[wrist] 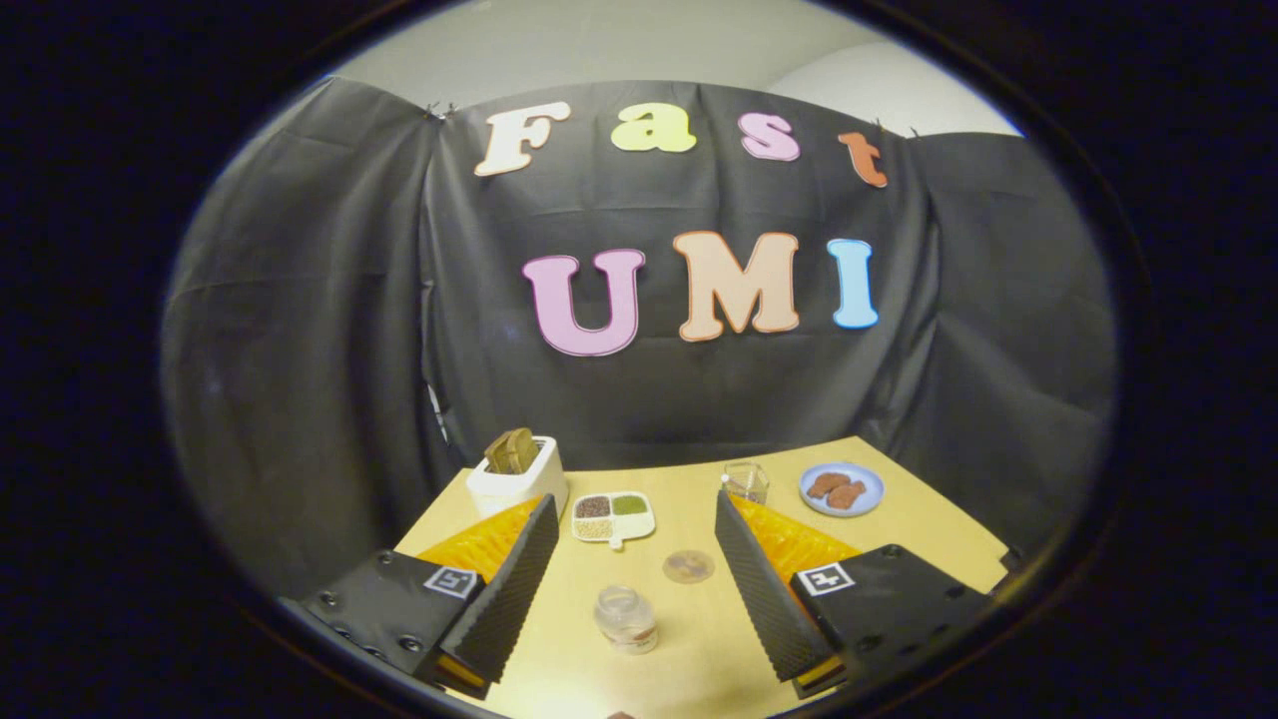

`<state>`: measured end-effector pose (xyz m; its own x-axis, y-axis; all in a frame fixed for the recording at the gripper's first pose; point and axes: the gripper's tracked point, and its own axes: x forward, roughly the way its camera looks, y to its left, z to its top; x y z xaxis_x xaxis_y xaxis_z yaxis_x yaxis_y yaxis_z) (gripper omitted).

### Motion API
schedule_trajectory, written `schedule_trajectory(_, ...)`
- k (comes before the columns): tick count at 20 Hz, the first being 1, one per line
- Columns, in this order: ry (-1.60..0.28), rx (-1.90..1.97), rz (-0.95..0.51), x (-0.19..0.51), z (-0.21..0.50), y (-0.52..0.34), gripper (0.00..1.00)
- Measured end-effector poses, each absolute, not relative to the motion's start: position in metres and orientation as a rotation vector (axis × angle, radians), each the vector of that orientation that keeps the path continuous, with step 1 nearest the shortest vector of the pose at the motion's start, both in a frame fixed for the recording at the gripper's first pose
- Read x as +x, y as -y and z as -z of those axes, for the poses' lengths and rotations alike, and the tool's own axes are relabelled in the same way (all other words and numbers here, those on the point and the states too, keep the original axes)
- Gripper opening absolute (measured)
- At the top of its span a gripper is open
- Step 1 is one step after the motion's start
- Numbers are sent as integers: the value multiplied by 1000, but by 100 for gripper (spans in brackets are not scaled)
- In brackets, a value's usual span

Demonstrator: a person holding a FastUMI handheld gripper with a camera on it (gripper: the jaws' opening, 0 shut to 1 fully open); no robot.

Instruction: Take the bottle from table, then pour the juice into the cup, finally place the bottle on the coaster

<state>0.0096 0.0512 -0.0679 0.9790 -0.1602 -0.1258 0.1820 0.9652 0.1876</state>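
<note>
Two fingers of the hand-held gripper (636, 559) stand wide apart, released, nothing between the pads. It hangs above the surface (699, 639), tilted down toward it.

Bottle (626, 618): small, clear, upright on the surface, in the gap between the fingers, somewhat nearer the left finger (509, 589) than the right finger (764, 589). Touching neither. Contents cannot be told; a darker band shows near its base.

Coaster (688, 566): round, flat, just beyond the bottle and a little to its right, also within the gap between the fingers. Apart from the bottle.

Cup (746, 481): clear, upright, farther back, just past the tip of the right finger. Well apart from the bottle.

Other items on the surface:
- toaster (517, 479), white, bread in its slot, beyond the left fingertip;
- divided dish (613, 516) with three fillings, between toaster and cup, ahead of the coaster;
- blue plate (842, 488) with brown pieces, right of the cup.

Black cloth wall closes the far side of the surface.
</note>
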Motion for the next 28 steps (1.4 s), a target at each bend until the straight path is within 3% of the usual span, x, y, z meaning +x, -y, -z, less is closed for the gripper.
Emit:
schedule_trajectory(12, -320, 131, 288, 15, 194, -89, 99)
schedule_trajectory(28, -410, 121, 406, 62, 290, -99, 100)
